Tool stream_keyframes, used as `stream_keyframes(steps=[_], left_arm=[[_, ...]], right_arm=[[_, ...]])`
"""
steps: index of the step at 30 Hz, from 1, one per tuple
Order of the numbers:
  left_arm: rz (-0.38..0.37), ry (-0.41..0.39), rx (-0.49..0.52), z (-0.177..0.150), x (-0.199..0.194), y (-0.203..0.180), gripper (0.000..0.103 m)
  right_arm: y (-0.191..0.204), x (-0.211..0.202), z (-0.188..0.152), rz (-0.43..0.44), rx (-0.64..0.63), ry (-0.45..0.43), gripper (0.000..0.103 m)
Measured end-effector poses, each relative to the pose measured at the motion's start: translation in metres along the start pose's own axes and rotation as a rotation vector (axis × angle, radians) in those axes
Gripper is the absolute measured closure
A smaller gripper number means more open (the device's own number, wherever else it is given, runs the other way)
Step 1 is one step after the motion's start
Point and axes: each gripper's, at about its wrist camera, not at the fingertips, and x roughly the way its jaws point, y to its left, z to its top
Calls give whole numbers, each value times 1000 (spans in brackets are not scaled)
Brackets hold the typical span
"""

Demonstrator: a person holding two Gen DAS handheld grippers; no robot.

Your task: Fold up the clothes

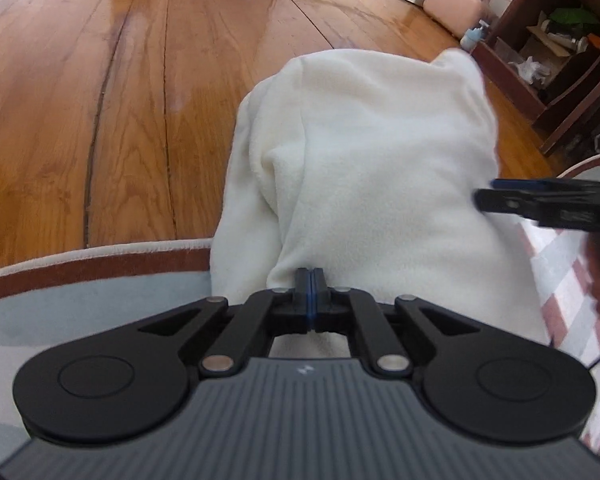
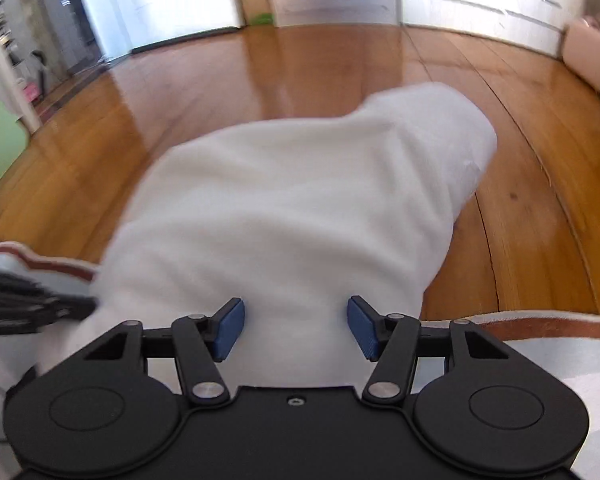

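White fleece garment (image 1: 372,160) is seen in the left wrist view lying half on the rug (image 1: 100,312), half on the wooden floor (image 1: 100,100); its near edge is clenched by the left gripper (image 1: 310,280). In the right wrist view the right gripper (image 2: 296,330) is held released above the cloth; a matching edge should be taken. Much free floor is left ahead.

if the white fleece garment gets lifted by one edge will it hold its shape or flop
The white fleece garment will probably flop: it already lies in soft rounded folds. It looks light for its bulk. Its fuzzy nap likely resists slipping from the left claw.
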Motion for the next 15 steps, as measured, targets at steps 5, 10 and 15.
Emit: stream_keyframes(steps=[5,10,15], left_arm=[[-2,-3,-2,-2,0,0,100],[18,-11,29,-4,0,-6,100],[-18,-97,65,0,-16,-7,99]], right_arm=[[-36,23,26,-58,212,-32,41],[-62,37,51,-230,287,-25,40],[-67,28,66,-196,357,-99,40]])
